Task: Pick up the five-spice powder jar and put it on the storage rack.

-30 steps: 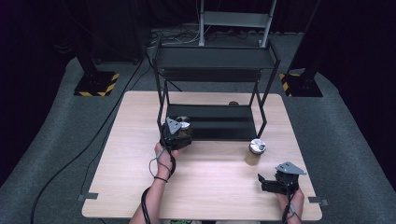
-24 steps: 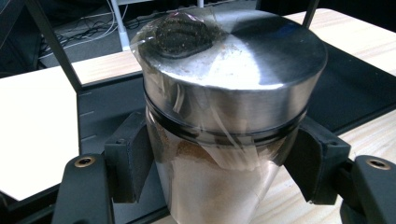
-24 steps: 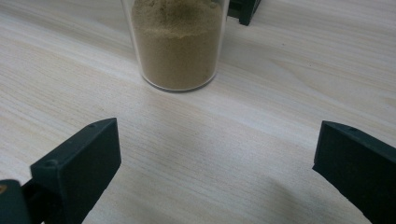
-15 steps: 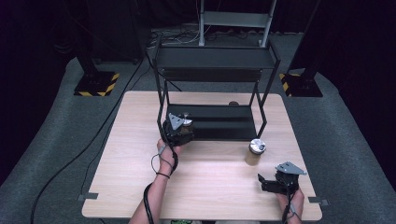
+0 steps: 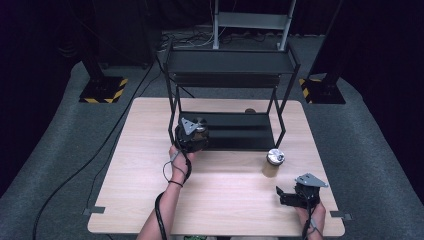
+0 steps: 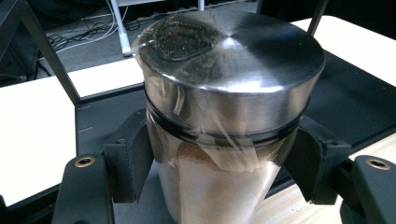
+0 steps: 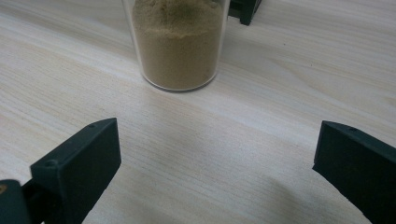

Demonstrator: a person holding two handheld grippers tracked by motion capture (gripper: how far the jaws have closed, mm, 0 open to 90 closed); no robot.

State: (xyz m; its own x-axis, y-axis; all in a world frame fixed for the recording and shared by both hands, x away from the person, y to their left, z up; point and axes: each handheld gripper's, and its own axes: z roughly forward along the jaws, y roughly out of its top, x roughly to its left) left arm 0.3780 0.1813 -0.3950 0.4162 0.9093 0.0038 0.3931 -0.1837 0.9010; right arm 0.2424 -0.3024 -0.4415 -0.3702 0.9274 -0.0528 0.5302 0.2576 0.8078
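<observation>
your left gripper (image 6: 219, 186) is clamped on the steel-capped jar (image 6: 224, 112) over the rack's lower shelf (image 5: 240, 131); set it down upright before letting go. right gripper (image 7: 215, 172) sits open near the second jar (image 7: 176, 42).

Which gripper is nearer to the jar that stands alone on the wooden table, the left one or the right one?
The right. The right gripper rests open on the table just in front of the standing jar, not touching it. The left gripper is farther away at the black rack, shut on a second jar.
</observation>
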